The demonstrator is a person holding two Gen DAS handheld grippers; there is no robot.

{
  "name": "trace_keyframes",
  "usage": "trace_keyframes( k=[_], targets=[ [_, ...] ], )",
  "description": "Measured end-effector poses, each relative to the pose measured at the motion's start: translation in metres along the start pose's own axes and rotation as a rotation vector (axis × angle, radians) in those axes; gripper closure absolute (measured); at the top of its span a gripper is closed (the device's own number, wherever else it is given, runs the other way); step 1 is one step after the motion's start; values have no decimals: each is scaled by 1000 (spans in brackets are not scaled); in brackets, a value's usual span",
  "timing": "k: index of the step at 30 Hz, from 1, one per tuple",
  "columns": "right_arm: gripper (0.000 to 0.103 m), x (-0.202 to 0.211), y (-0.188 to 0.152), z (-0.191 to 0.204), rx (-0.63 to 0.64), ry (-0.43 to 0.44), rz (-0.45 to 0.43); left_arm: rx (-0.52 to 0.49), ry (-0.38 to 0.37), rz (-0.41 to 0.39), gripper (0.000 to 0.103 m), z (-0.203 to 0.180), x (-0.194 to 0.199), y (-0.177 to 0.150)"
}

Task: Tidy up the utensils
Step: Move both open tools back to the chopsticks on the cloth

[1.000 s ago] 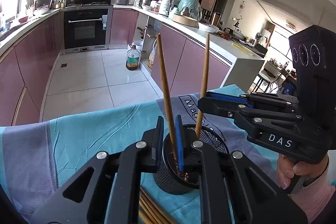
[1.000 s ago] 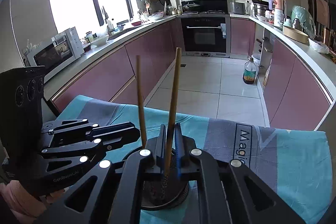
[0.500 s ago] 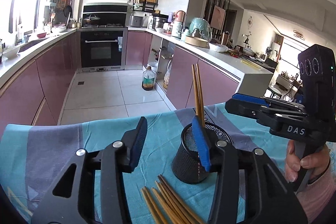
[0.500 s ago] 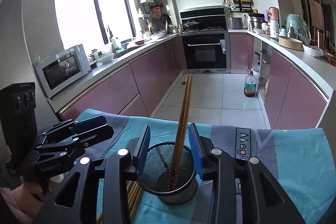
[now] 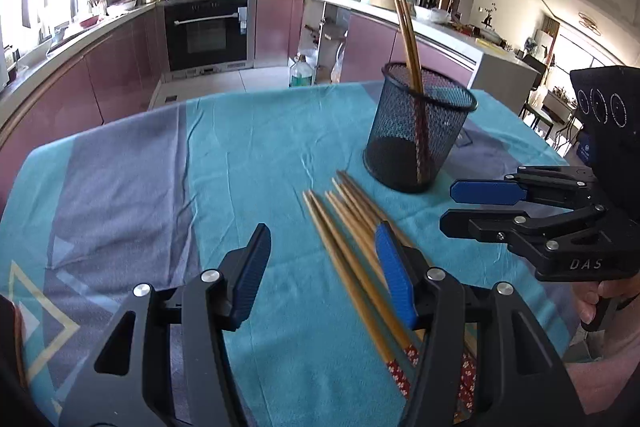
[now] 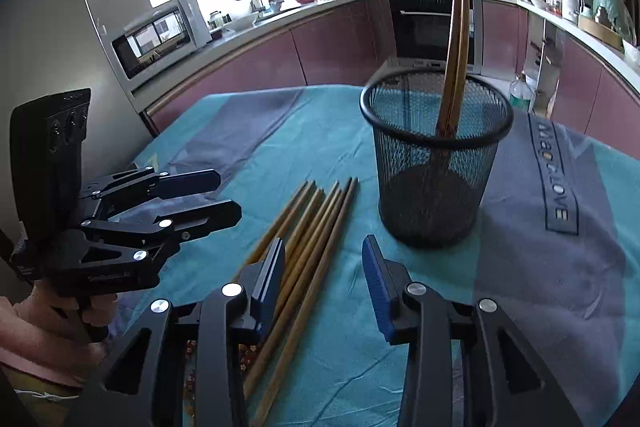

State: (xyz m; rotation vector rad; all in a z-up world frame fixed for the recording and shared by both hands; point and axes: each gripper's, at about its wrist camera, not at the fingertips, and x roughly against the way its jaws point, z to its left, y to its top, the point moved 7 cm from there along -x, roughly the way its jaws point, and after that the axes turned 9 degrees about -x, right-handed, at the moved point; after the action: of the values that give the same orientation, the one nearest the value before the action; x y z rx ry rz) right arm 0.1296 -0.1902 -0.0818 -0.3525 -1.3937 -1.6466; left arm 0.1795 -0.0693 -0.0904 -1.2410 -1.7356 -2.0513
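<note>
Tablecloth (image 5: 248,147), teal with grey bands, covers the table. Black mesh cup (image 5: 416,131) stands upright on it, 2 chopsticks (image 5: 408,27) leaning inside, tips above the rim. Loose chopsticks (image 5: 352,235) lie bundled on the cloth just in front of the cup, not touching it. Left gripper (image 5: 320,267): jaws have just been opening, released, nothing between the pads, right pad over the bundle. Right gripper (image 6: 324,279): jaws apart, just opened, nothing clamped, hovering over the bundle's near end.
</note>
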Motion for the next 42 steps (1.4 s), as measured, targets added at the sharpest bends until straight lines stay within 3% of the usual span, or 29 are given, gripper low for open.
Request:
trace_keyframes(
  k=[10,17,26,33,42],
  targets=[
    [71,-21,-18,-1,-24,-52,53,-4,-35,87,55,-14,-23,-36],
    [73,-26,-23,1,-3,-76,52,-3,-35,117,64,-20,-28,-35],
    [74,-29,-22,1,8,-103,43,-7,-35,124,68,-22,-34,-37],
    [81,-29,-23,2,40,-142,48,-47,-25,144,82,-22,-36,-41],
    [80,-37,-17,2,45,-168,52,-21,-43,150,83,-18,-44,-38]
  ],
)
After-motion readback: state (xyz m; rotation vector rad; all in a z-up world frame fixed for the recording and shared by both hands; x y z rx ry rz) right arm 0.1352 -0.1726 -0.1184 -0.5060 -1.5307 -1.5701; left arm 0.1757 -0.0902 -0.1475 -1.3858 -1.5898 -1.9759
